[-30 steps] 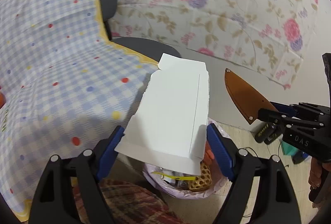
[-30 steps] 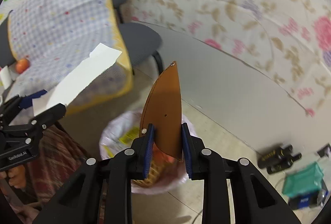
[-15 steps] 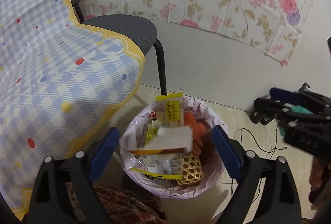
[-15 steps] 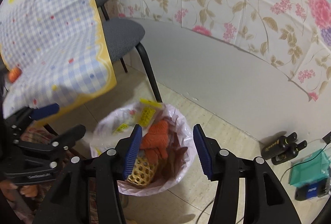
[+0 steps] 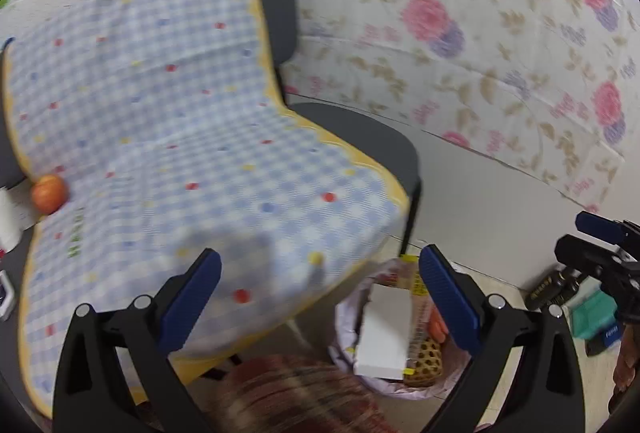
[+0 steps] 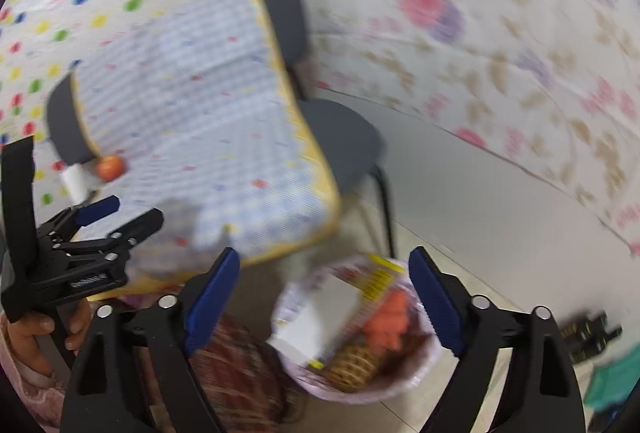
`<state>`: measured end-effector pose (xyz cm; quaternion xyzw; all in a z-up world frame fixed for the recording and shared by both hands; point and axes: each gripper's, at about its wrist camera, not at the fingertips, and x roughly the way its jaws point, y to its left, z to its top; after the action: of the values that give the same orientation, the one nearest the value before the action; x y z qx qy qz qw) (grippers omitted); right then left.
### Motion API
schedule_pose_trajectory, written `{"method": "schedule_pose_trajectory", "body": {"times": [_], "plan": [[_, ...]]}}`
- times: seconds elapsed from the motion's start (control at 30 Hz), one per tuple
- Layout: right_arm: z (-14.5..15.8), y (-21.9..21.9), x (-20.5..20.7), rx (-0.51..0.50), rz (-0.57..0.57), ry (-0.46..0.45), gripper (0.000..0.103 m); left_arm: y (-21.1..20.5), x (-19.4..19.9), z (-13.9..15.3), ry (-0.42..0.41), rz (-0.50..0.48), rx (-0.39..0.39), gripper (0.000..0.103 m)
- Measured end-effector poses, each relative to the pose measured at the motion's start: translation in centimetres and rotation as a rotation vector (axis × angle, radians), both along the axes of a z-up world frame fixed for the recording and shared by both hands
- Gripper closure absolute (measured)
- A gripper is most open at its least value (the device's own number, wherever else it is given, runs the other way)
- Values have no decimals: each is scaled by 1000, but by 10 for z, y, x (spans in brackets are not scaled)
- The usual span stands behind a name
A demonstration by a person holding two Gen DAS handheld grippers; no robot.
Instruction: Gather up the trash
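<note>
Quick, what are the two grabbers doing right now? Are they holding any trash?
Left gripper: open, holding nothing.
Right gripper: open, holding nothing.
The white paper lies in the trash bin.

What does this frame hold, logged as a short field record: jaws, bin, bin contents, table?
left gripper: jaws wide open, holding nothing
right gripper: jaws wide open, holding nothing
trash bin: on the floor beside the table, lined with a pale bag
bin contents: white paper box, yellow wrapper, orange piece
table: checked tablecloth with an orange fruit on it
</note>
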<state>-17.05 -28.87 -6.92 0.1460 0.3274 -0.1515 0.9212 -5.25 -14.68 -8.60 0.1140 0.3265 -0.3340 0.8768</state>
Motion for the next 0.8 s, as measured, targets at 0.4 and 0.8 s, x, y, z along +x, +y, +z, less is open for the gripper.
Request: {"method": "schedule_pose_trajectory", "body": {"times": [0.4, 0.8], "plan": [[63, 78, 63, -99, 219, -82, 11, 118, 3, 67, -105, 392, 102, 7], [92, 112, 77, -197, 239, -89, 10, 190, -8, 91, -107, 580, 116, 7]]}}
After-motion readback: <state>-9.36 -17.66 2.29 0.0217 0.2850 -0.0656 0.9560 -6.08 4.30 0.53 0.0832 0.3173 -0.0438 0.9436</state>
